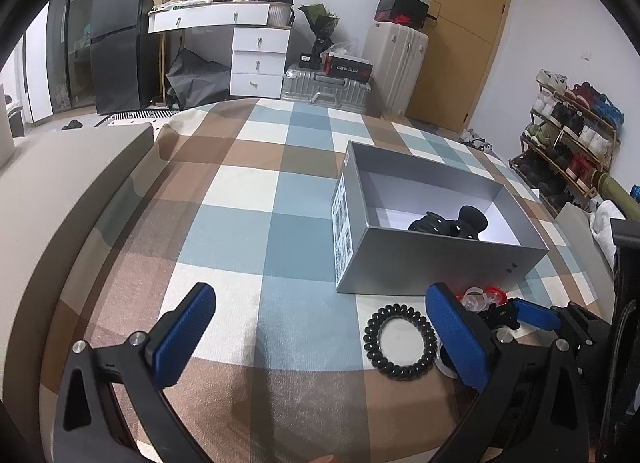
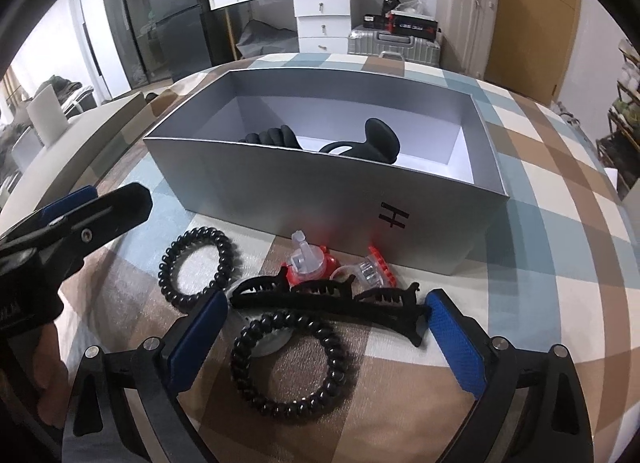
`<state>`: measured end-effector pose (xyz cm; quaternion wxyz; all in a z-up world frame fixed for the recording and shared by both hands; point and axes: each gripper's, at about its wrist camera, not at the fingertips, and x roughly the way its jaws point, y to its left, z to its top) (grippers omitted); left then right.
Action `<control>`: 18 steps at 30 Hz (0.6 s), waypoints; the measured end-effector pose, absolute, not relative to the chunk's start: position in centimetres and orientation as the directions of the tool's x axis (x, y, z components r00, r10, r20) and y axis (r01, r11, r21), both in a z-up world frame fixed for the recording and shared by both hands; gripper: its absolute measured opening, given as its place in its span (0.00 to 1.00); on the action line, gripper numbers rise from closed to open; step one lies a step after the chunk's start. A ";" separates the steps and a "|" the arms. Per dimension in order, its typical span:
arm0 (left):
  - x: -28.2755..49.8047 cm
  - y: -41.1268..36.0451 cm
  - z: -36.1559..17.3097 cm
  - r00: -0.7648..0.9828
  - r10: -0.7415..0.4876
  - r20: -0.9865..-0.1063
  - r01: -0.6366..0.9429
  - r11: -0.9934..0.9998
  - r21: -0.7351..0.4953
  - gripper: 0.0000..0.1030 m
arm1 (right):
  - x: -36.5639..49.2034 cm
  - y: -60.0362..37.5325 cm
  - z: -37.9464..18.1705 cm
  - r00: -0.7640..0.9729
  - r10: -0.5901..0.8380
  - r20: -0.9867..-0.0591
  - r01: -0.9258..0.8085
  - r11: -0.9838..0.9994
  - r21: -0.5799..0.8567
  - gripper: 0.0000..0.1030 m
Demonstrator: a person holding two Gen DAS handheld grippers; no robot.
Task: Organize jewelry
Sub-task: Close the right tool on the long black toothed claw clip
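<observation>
Black plastic forms the long hair clip (image 2: 328, 301), which is laid on the checked tablecloth (image 2: 560, 263) just before the grey box (image 2: 320, 199), between the spread blue pads (image 2: 454, 343) of the right gripper (image 2: 320, 339). Two black coil hair ties (image 2: 198, 265) (image 2: 294, 367) and red-and-clear clips (image 2: 310, 263) are seen beside it. Black clips (image 2: 376, 139) are held inside the box. The left gripper (image 1: 320, 339) is held low and level over the cloth, jaws apart, nothing between them.
</observation>
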<state>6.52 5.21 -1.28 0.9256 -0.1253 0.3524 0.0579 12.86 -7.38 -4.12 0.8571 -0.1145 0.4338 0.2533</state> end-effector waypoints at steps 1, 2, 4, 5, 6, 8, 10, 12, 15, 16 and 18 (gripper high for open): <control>6.5 5.2 -1.3 0.746 0.019 -0.666 -0.194 0.963 -0.189 0.99 | 12.8 -7.3 -4.1 0.496 0.337 -0.800 -0.537 0.843 0.023 0.93; 6.5 5.2 -1.3 0.746 0.020 -0.666 -0.193 0.963 -0.188 0.99 | 12.8 -7.3 -4.0 0.498 0.337 -0.799 -0.538 0.843 0.020 0.93; 6.6 5.2 -1.5 0.741 0.019 -0.671 -0.193 0.963 -0.187 0.99 | 12.6 -7.4 -4.0 0.500 0.341 -0.796 -0.541 0.841 0.021 0.93; 6.7 5.3 -1.5 0.739 0.019 -0.673 -0.195 0.963 -0.187 0.99 | 12.5 -7.5 -4.0 0.498 0.348 -0.794 -0.546 0.838 0.024 0.93; 6.7 5.3 -1.5 0.739 0.020 -0.673 -0.196 0.963 -0.187 0.99 | 12.4 -7.6 -3.9 0.499 0.353 -0.791 -0.548 0.836 0.027 0.93; 6.6 5.3 -1.4 0.741 0.021 -0.671 -0.196 0.963 -0.187 0.99 | 12.1 -8.1 -3.6 0.507 0.368 -0.780 -0.551 0.834 0.035 0.93; 6.6 5.3 -1.5 0.740 0.020 -0.672 -0.195 0.963 -0.186 0.99 | 11.9 -8.8 -3.2 0.501 0.394 -0.770 -0.558 0.828 0.061 0.93; 6.6 5.3 -1.5 0.738 0.018 -0.675 -0.193 0.964 -0.185 0.99 | 11.8 -9.6 -2.8 0.488 0.417 -0.767 -0.560 0.824 0.092 0.93; 6.5 5.2 -1.4 0.735 0.015 -0.678 -0.188 0.965 -0.184 0.99 | 11.6 -10.8 -2.4 0.465 0.462 -0.755 -0.563 0.813 0.150 0.93; 6.5 5.1 -1.4 0.735 0.013 -0.678 -0.187 0.965 -0.184 0.99 | 11.5 -11.1 -2.2 0.466 0.469 -0.750 -0.561 0.812 0.159 0.93; 6.5 5.1 -1.4 0.735 0.007 -0.678 -0.182 0.965 -0.187 0.99 | 11.2 -12.0 -1.7 0.477 0.490 -0.729 -0.557 0.811 0.180 0.93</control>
